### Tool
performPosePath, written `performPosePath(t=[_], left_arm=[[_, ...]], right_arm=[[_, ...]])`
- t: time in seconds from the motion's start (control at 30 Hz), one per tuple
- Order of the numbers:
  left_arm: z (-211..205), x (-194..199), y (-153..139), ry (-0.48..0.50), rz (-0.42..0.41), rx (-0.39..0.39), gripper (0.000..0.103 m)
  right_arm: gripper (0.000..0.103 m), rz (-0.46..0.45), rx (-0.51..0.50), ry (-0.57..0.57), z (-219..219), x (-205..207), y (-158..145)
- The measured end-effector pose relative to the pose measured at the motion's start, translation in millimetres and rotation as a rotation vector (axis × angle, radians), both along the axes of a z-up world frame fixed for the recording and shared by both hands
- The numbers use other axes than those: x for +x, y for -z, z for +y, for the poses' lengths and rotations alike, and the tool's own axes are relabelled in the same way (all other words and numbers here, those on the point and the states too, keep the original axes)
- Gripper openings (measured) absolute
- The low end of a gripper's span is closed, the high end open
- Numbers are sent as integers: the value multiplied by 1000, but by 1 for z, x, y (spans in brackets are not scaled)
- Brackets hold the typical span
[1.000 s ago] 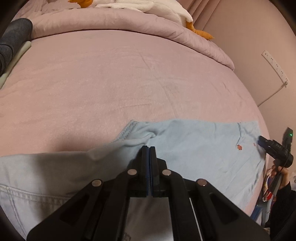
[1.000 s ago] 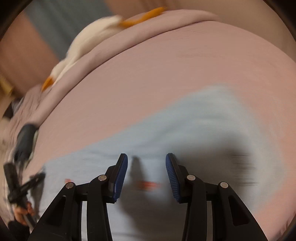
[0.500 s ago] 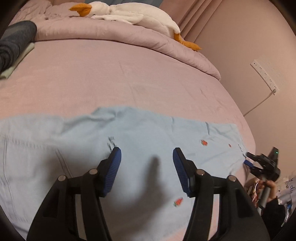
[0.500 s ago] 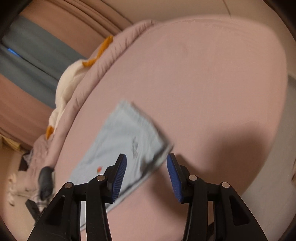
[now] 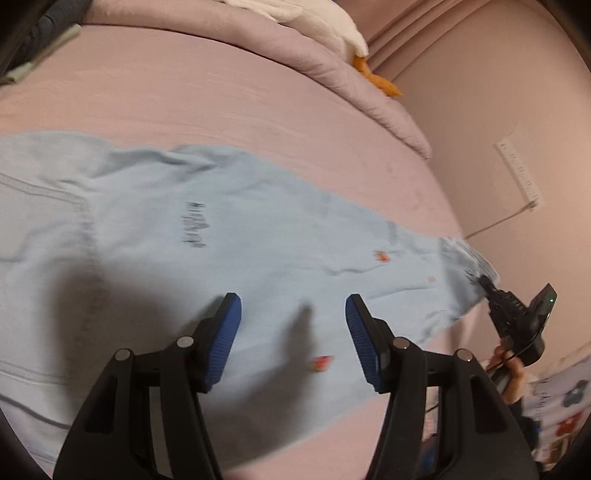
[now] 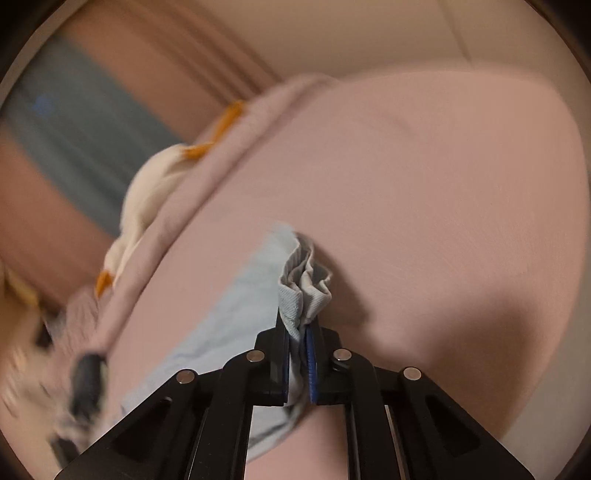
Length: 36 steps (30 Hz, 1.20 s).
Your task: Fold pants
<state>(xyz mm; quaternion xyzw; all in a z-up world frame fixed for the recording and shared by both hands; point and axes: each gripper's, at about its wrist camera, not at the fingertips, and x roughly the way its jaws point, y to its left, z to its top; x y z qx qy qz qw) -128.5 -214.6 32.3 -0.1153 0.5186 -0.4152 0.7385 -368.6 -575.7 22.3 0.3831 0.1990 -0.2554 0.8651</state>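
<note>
Light blue pants with small red prints and dark lettering lie spread across the pink bed. My left gripper is open and empty, hovering over the middle of the pant legs. My right gripper is shut on the bunched hem end of the pants. In the left wrist view the right gripper shows at the far right, at the leg hem.
The pink bed has a rolled duvet along its far side with a white plush goose on it. A dark garment lies at the far left. A wall with a power strip stands to the right.
My left gripper opened and let go of the pants, which now lie flat. My right gripper swung to the leg hem and shut on it.
</note>
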Motion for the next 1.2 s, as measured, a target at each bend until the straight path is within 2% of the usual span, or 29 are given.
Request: performPosePath(t=[0.07, 0.17, 0.3, 0.4, 0.53, 0.57, 0.6, 0.63, 0.7, 0.8, 0.9, 0.97, 1.13, 1.2], left_arm=[[-11, -5, -5, 40, 57, -88, 61], [-27, -12, -13, 83, 131, -200, 71], [-54, -19, -15, 147, 207, -302, 74], [-66, -19, -7, 157, 247, -303, 77], [-72, -11, 23, 117, 390, -318, 75], [-71, -9, 28, 107, 407, -324, 74], [-69, -8, 29, 103, 407, -328, 65], [-66, -6, 28, 94, 392, -327, 60], [-60, -1, 24, 76, 355, -307, 34], [-49, 2, 11, 86, 267, -278, 23], [-37, -1, -6, 107, 135, -219, 21], [-28, 0, -10, 112, 78, -192, 20], [-10, 8, -8, 82, -9, -119, 20], [-6, 11, -2, 63, -51, -52, 23]], right_arm=[[10, 23, -115, -65, 23, 17, -20], [10, 69, -317, -212, 78, 49, -48], [10, 115, -476, -374, 144, 82, -49], [10, 128, -541, -499, 189, 104, -34], [10, 160, -617, -644, 238, 127, -12], [10, 166, -627, -666, 245, 131, -10], [10, 174, -647, -696, 254, 134, -6], [10, 180, -666, -716, 261, 134, -4], [10, 197, -715, -737, 272, 134, -2], [10, 204, -754, -759, 277, 132, -3], [10, 188, -774, -793, 286, 137, -6], [10, 171, -788, -816, 293, 137, -9], [10, 142, -791, -887, 305, 154, -10], [10, 136, -772, -919, 308, 161, -8]])
